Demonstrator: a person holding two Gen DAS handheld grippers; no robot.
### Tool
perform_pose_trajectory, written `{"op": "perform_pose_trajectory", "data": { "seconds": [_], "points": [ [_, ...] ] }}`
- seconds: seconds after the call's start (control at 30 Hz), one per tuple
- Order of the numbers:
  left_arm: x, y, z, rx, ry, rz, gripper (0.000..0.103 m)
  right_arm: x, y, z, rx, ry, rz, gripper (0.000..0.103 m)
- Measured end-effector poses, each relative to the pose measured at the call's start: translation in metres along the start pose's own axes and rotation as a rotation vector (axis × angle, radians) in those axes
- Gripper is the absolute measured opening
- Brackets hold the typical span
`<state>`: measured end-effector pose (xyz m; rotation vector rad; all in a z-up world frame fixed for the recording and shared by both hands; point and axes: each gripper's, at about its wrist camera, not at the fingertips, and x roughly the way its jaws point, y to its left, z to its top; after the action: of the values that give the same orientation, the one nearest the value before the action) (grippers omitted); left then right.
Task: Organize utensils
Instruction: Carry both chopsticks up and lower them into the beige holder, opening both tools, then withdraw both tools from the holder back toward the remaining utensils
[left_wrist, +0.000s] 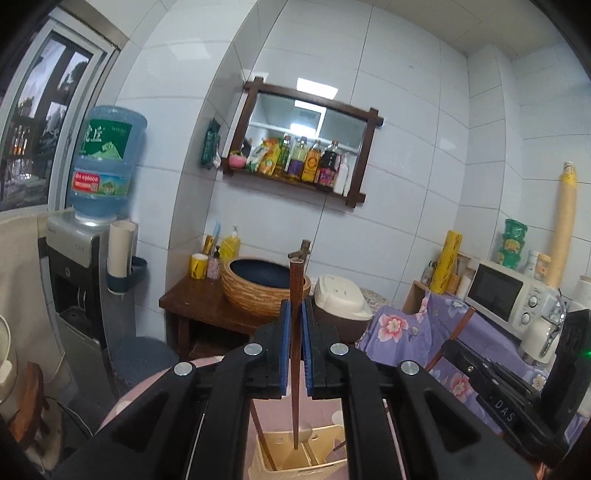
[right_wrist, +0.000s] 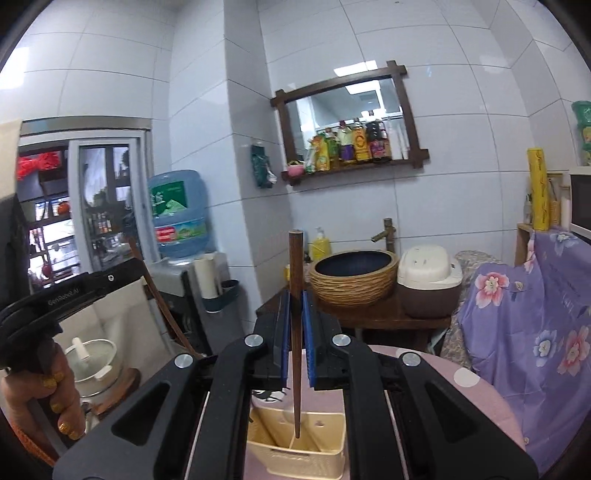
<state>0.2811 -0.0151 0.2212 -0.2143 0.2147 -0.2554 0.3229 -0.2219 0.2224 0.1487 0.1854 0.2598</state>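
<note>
Chopsticks: your left tool (left_wrist: 294, 354) clamps one chopstick (left_wrist: 295, 332), your right tool (right_wrist: 295, 343) another (right_wrist: 295, 314), both upright above the cream holder (right_wrist: 295, 450).

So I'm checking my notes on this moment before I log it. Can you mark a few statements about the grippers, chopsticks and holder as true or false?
1. The left gripper holds a dark wooden chopstick upright. True.
2. The right gripper is empty. False: it clamps a chopstick of its own.
3. Both chopstick tips point down over a cream utensil holder. True.
4. The holder stands on the purple floral cloth. False: it stands on the pink table.
5. The left view shows other utensils already in the holder. True.
</note>
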Motion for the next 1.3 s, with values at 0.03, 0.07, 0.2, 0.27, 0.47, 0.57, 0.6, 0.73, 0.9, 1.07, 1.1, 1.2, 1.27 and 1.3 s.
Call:
{"op": "perform_pose_trajectory", "data": {
  "seconds": [0.03,0.07,0.2,0.27,0.47,0.57,0.6,0.73,0.9,1.07,1.1,1.2,1.27,1.3],
  "points": [
    [0.006,0.002,-0.006,0.003,0.008,0.013,0.007,0.007,-0.004,-0.006,0.008,0.014,-0.009,0.008],
    [0.013,0.004,-0.013,0.003,0.021,0.023,0.007,0.015,-0.008,-0.014,0.020,0.035,-0.016,0.008],
    [0.039,0.013,-0.054,-0.011,0.115,0.032,0.002,0.040,-0.022,-0.049,0.053,0.114,-0.035,0.008],
    [0.047,0.017,-0.067,-0.020,0.146,0.035,0.002,0.046,-0.026,-0.064,0.069,0.140,-0.035,0.008],
    [0.061,0.030,-0.094,-0.052,0.207,0.048,0.002,0.060,-0.032,-0.093,0.087,0.204,-0.048,0.008],
    [0.058,0.037,-0.100,-0.075,0.216,0.041,0.002,0.060,-0.036,-0.101,0.098,0.208,-0.052,0.008],
    [0.056,0.037,-0.102,-0.074,0.217,0.037,0.002,0.060,-0.037,-0.104,0.103,0.206,-0.057,0.008],
    [0.044,0.040,-0.113,-0.071,0.223,0.026,0.004,0.060,-0.042,-0.114,0.124,0.224,-0.055,0.008],
    [0.030,0.047,-0.137,-0.073,0.250,0.054,0.051,0.046,-0.048,-0.129,0.139,0.228,-0.076,0.041],
    [0.020,0.064,-0.175,-0.071,0.362,0.121,0.051,0.025,-0.053,-0.152,0.115,0.279,-0.167,0.042],
    [0.017,0.068,-0.183,-0.081,0.382,0.126,0.051,0.022,-0.054,-0.161,0.113,0.313,-0.183,0.042],
    [0.008,0.078,-0.210,-0.092,0.456,0.143,0.049,0.008,-0.059,-0.189,0.127,0.387,-0.199,0.042],
    [0.002,0.081,-0.230,-0.097,0.505,0.147,0.048,0.000,-0.061,-0.209,0.130,0.432,-0.214,0.042],
    [-0.001,0.080,-0.238,-0.098,0.527,0.141,0.046,-0.005,-0.062,-0.220,0.140,0.451,-0.217,0.042]
  ]
}}
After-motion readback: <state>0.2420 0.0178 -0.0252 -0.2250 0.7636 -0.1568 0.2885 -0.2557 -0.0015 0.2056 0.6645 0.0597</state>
